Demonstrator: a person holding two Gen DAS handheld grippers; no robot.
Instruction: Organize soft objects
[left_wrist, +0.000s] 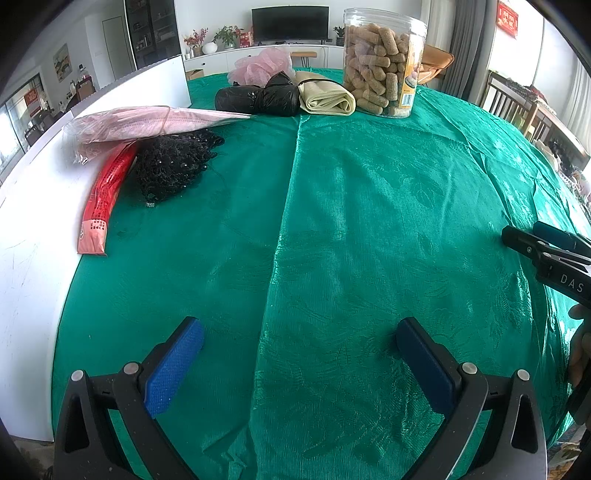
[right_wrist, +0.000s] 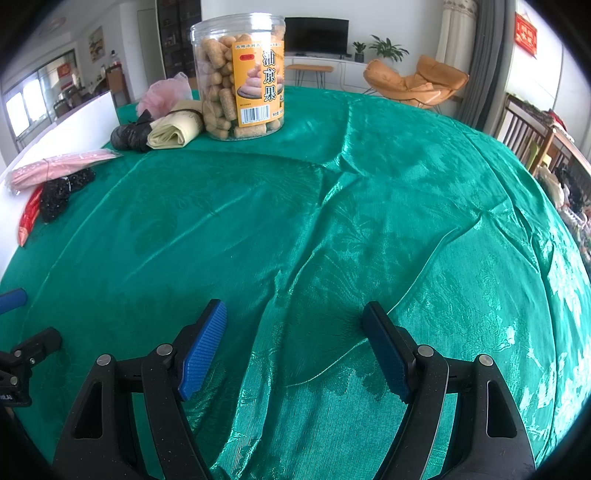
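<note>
1. The left gripper (left_wrist: 299, 332) hangs over the green cloth (left_wrist: 351, 229), jaws spread wide, nothing between them.
2. The right gripper (right_wrist: 293, 325) is likewise open and empty above rumpled cloth.
3. Soft things lie along the far and left edges: pink mesh pouf (left_wrist: 260, 64), black bag roll (left_wrist: 258, 98), cream cloth roll (left_wrist: 327, 98), black beaded net (left_wrist: 177, 166), pink mask pack (left_wrist: 140, 123), red packet (left_wrist: 103, 199).
4. A snack jar (right_wrist: 240, 77) stands just beside the cream roll.
5. The middle of the cloth is bare; a white board (left_wrist: 33, 236) borders its left edge.
</note>
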